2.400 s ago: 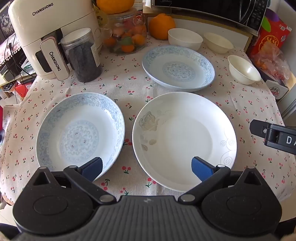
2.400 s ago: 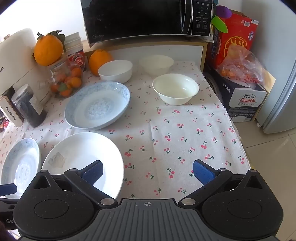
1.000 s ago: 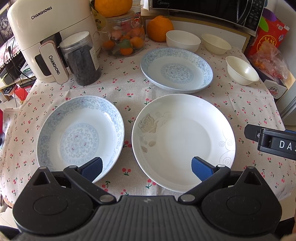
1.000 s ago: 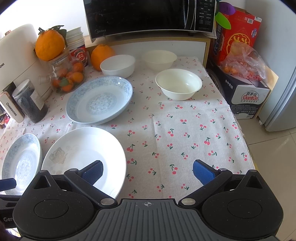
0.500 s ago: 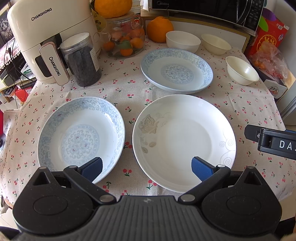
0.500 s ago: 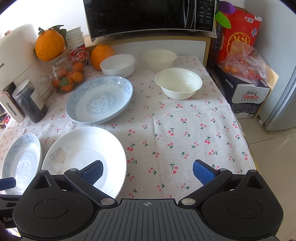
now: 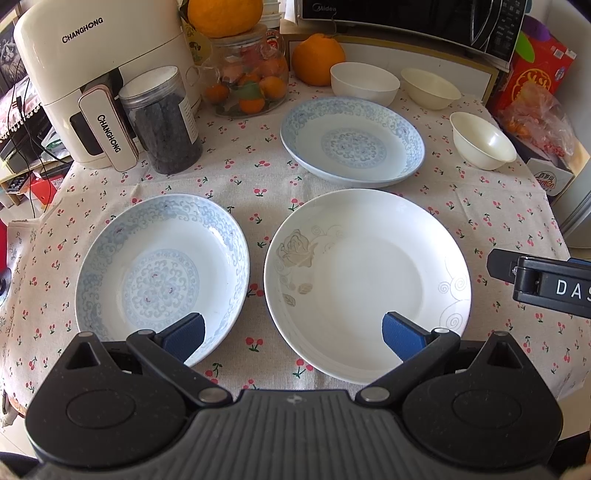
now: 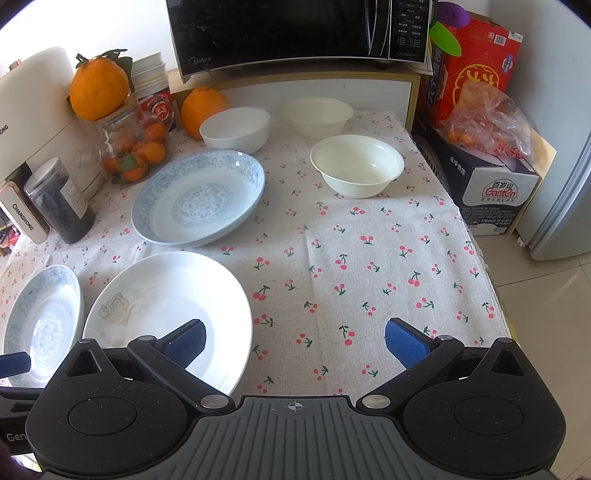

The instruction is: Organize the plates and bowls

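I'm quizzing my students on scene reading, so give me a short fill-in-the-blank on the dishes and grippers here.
1. The tablecloth carries ___ plates in all.
2. The white plate bears a pale ___ motif near its rim.
3. The number of empty bowls, the nearest bowl included, is ___.
4. The left gripper and the right gripper both have jaws that stand ___.

Missing words: three; rose; three; open

A white cloth with red cherries (image 8: pixel 369 258) covers the table. At the back stands a black microwave (image 8: pixel 295 29). A big white cooker (image 7: pixel 99 74) is beside a clear jar of dark bits (image 7: pixel 162 122) and a glass jar of little oranges (image 7: pixel 251 81).
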